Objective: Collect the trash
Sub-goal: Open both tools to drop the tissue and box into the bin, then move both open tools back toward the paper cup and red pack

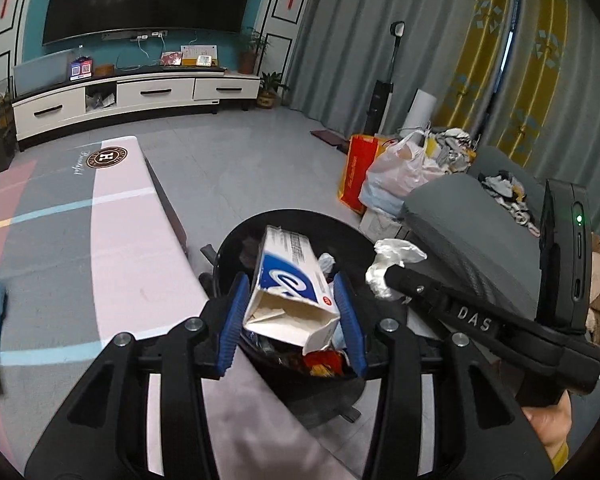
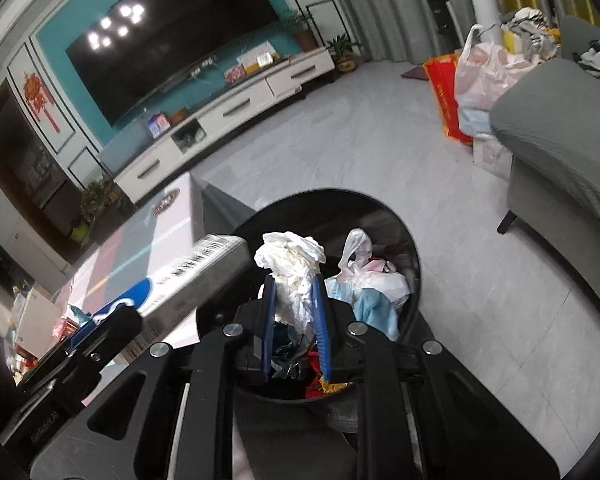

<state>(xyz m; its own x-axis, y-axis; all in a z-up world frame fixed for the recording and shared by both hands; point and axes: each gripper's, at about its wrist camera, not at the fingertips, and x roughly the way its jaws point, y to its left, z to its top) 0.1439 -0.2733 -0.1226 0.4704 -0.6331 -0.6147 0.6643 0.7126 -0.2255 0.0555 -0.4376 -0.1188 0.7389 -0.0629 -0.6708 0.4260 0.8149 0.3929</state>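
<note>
My left gripper is shut on a white and blue cardboard box with a torn open end, held over the round black trash bin. My right gripper is shut on a crumpled white tissue, held above the same bin. The bin holds plastic bags, wrappers and other rubbish. In the left wrist view the right gripper shows at the right with the tissue. In the right wrist view the box shows at the left.
A low table with a pink and grey cover stands left of the bin. A grey sofa is at the right, with a plastic bag and a red bag on the floor beyond it. A TV cabinet lines the far wall.
</note>
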